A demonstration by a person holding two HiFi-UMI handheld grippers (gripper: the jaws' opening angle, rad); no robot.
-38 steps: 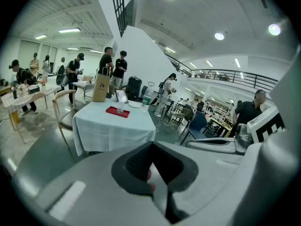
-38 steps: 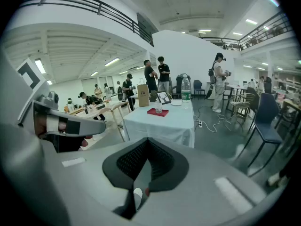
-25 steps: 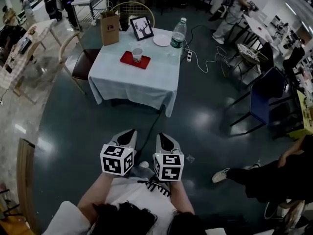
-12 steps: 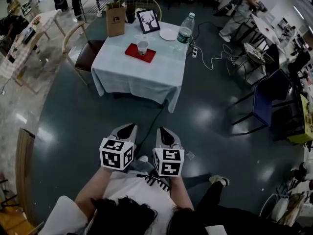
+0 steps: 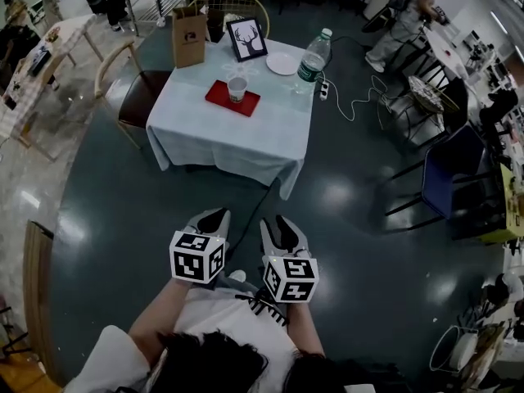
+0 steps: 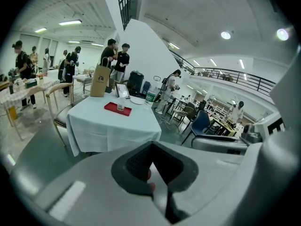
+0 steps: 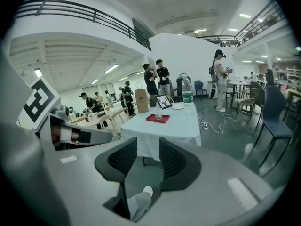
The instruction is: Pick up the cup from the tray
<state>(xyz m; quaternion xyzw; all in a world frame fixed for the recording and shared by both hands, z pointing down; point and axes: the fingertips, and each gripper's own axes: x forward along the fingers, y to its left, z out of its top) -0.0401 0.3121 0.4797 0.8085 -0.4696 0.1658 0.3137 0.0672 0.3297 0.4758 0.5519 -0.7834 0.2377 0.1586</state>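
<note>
A clear cup (image 5: 237,88) stands upright on a red tray (image 5: 221,98) on a table with a pale cloth (image 5: 237,137), far ahead of me. Both grippers are held low, close to my body, well short of the table. My left gripper (image 5: 210,217) has its pads meeting at the tips, with nothing held. My right gripper (image 5: 278,226) shows a narrow gap between its pads, with nothing in it. The left gripper view shows the cup (image 6: 121,106) and tray (image 6: 112,108) beyond my left gripper (image 6: 151,147). In the right gripper view, cup (image 7: 159,113) and tray (image 7: 151,119) appear past my right gripper (image 7: 148,147).
Also on the table are a brown paper bag (image 5: 188,38), a framed deer picture (image 5: 247,38), a white plate (image 5: 282,64) and a water bottle (image 5: 313,56). A wooden chair (image 5: 135,97) stands at its left. A power strip with cable (image 5: 326,92) and blue chair (image 5: 446,170) lie right. People stand behind.
The view has shifted a little over the floor before the table. A person's legs at the lower right have left the view. Both grippers stay low, the right one slightly lower and further right.
</note>
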